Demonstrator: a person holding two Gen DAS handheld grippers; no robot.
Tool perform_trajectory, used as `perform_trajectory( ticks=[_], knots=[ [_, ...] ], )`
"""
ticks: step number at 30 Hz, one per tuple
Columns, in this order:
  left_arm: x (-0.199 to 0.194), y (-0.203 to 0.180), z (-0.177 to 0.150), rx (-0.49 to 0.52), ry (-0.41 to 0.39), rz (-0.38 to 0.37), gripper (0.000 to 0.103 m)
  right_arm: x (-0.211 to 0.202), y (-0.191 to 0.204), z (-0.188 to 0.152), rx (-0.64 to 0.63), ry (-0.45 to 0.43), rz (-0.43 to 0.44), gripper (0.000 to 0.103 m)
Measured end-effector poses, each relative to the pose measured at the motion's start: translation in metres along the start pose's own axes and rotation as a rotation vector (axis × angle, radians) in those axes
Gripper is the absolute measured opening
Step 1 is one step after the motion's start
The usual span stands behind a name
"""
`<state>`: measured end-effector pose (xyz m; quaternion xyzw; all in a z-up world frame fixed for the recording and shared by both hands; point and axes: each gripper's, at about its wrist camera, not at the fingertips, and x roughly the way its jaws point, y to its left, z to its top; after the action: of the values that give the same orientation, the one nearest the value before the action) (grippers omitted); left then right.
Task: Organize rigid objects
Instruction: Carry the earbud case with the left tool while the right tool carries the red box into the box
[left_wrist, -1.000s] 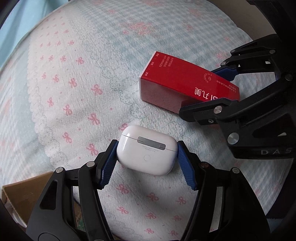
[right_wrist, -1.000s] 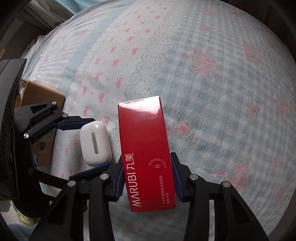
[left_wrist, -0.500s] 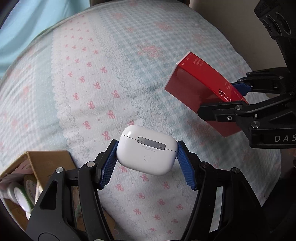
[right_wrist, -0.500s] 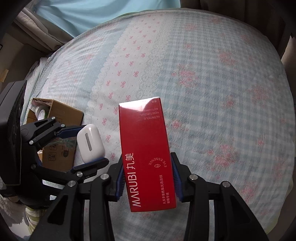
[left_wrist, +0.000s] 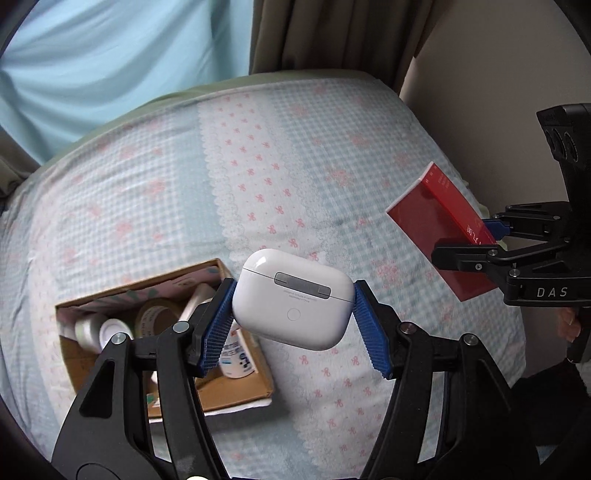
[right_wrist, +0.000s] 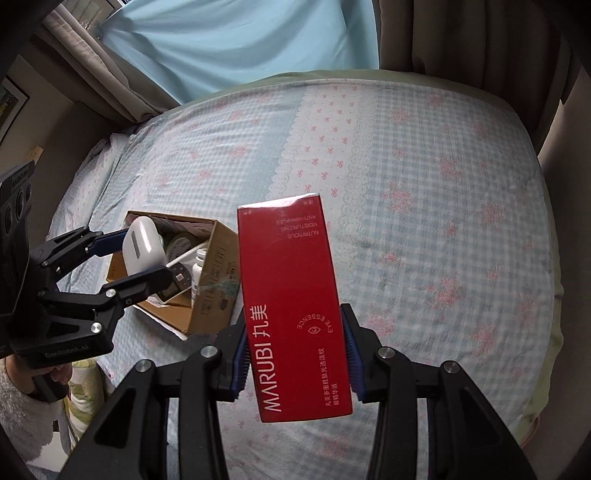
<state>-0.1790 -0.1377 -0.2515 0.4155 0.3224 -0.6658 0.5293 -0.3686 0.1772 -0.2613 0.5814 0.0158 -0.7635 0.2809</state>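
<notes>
Under you lies a bed (left_wrist: 155, 192) in pale blue gingham with a white strip of pink bows; a light blue curtain (left_wrist: 110, 55) hangs behind it, brown drapes (left_wrist: 332, 33) to its right, then a bare wall.

At the left, an open cardboard box (left_wrist: 236, 391) sits on the bedspread, holding small white bottles (left_wrist: 92, 330) and a roll of tape (left_wrist: 157, 317). Your left gripper (left_wrist: 293, 312) hangs just above the box's right edge, its blue pads closed on the two ends of a white earbud case (left_wrist: 295, 299), hinge side facing the camera. The case and fingers hide part of the box's contents.

To the right, well apart from the box, your right gripper (right_wrist: 293, 360) is closed on the lower part of a red MARUBI carton (right_wrist: 291, 295), held in the air above the bedspread.
</notes>
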Motion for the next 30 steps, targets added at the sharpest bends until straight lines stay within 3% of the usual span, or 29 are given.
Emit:
perform_trajectory(
  ticks=[8,14,23,30],
  knots=[
    [-0.051,0.092,-0.018,-0.025,-0.016,0.014,0.060,-0.002,0.083,0.009,0.060,-0.060,0.016,0.040],
    [-0.057,0.169,-0.040,-0.010,0.022,0.014,0.060,0.016,0.148,0.017,0.156,-0.082,0.022,0.040],
    [-0.028,0.258,-0.073,0.017,0.096,0.033,0.060,0.085,0.217,0.031,0.250,-0.023,0.033,0.040],
    [0.019,0.285,-0.100,0.021,0.162,0.048,0.060,0.145,0.236,0.038,0.314,0.069,0.032,0.040]
  ],
)
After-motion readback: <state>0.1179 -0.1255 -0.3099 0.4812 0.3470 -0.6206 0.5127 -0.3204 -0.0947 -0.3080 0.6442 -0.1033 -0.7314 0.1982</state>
